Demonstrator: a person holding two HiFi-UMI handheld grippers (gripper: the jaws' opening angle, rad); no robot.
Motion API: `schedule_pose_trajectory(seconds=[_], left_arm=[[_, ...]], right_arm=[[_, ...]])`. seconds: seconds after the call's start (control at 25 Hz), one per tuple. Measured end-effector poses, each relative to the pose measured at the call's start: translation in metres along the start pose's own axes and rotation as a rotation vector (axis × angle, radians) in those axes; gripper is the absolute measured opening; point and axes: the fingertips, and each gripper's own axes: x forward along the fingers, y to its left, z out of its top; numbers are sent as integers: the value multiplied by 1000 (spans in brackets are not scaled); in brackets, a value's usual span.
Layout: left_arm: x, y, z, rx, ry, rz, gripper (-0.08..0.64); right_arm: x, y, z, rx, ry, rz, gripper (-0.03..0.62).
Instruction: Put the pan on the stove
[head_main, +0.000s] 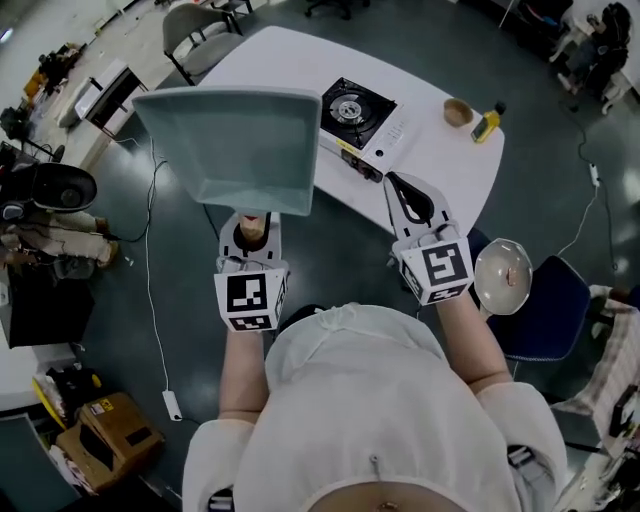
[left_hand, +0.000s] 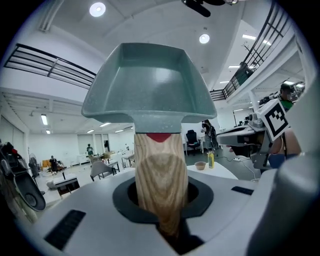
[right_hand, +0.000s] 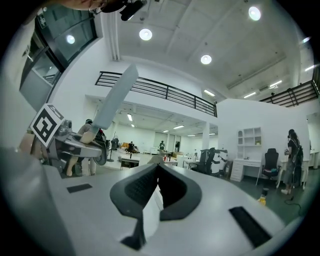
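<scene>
Our left gripper (head_main: 252, 228) has its jaws clamped on the pale wooden handle (left_hand: 160, 175) of the grey-green square pan (head_main: 235, 140). We hold the pan in the air, not on the black single-burner stove (head_main: 357, 108). In the head view it overlaps the near left edge of the white oval table (head_main: 270, 60), left of the stove. Our right gripper (head_main: 403, 190) holds nothing, with its jaws together.

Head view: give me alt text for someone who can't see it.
A person's left gripper holds a square grey pan by its wooden handle, raised before a white table. On the table sit a stove, a bowl and a yellow bottle. The right gripper, shut and empty, points at the table.
</scene>
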Motion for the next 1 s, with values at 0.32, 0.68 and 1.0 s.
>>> schedule_pose_trajectory(seconds=[0.32, 0.68, 1.0], left_arm=[[106, -11, -16, -6, 91, -139, 67], [215, -6, -29, 26, 181, -408, 67], [281, 4, -79, 63, 360, -597, 67]], right_arm=[[45, -57, -28, 17, 81, -78, 6], [105, -95, -29, 54, 134, -250, 6], [153, -108, -53, 117, 223, -416, 6]])
